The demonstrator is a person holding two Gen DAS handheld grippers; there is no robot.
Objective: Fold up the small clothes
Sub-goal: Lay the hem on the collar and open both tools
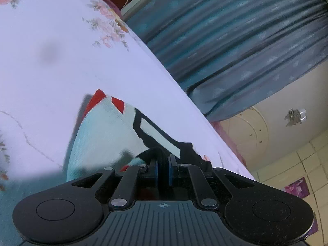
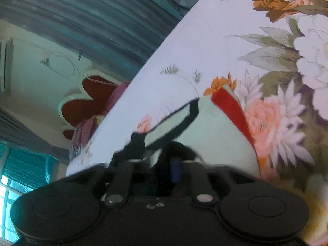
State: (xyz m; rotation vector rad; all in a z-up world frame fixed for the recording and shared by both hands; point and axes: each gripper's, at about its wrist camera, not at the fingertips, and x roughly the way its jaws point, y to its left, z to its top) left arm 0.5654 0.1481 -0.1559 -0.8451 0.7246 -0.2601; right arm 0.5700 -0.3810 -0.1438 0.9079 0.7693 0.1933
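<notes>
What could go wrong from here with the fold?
1. The left tongs pinch only the black trim of the pale green garment; the thin edge could slip out.
2. The right tongs view is blurred, so its grip is unclear; one side could drop and skew the fold.
3. The garment lies near the floral sheet edge and might slide off.
</notes>
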